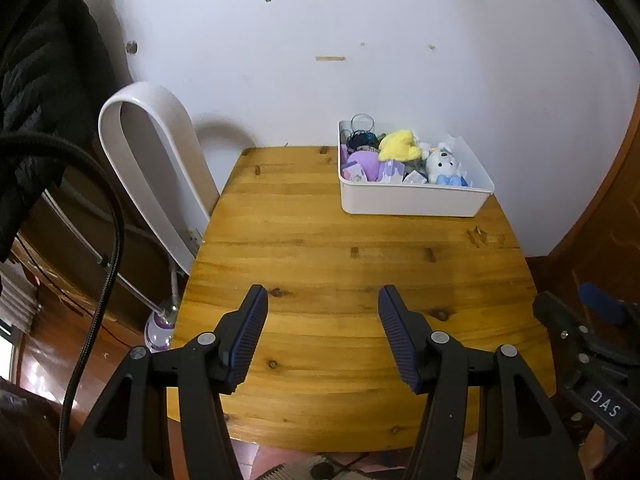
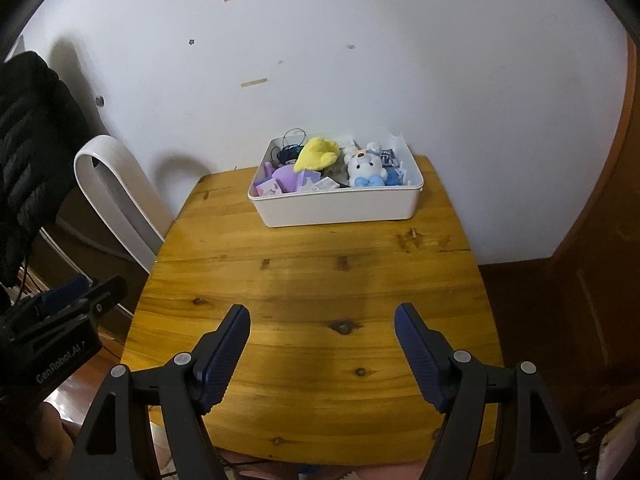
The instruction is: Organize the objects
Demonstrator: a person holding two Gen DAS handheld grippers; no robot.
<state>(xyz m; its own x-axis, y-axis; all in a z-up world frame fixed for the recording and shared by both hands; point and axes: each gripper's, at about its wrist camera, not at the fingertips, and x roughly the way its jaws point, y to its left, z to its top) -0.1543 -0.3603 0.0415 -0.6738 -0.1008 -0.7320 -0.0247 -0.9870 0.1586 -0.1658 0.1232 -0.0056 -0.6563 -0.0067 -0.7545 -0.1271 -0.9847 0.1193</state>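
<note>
bin's full, table's bare, looks like the sorting is about done or hasn't begun

white bin (image 2: 336, 204) sits at the far end of the wooden table (image 2: 312, 300) by the wall, stuffed with plush toys (image 2: 364, 168). next move would be a long reach. left gripper (image 1: 323, 332) and right gripper (image 2: 322, 354) both hover with jaws apart, holding nothing.

A knotty wooden desk (image 1: 320, 240) is set with its far edge against a white wall (image 1: 360, 60) marked by small scuffs and paper scraps. A white curved panel (image 1: 160, 168) is leaned beside the desk's left edge. Dark wooden furniture (image 2: 580, 300) is seen past the right edge.
</note>
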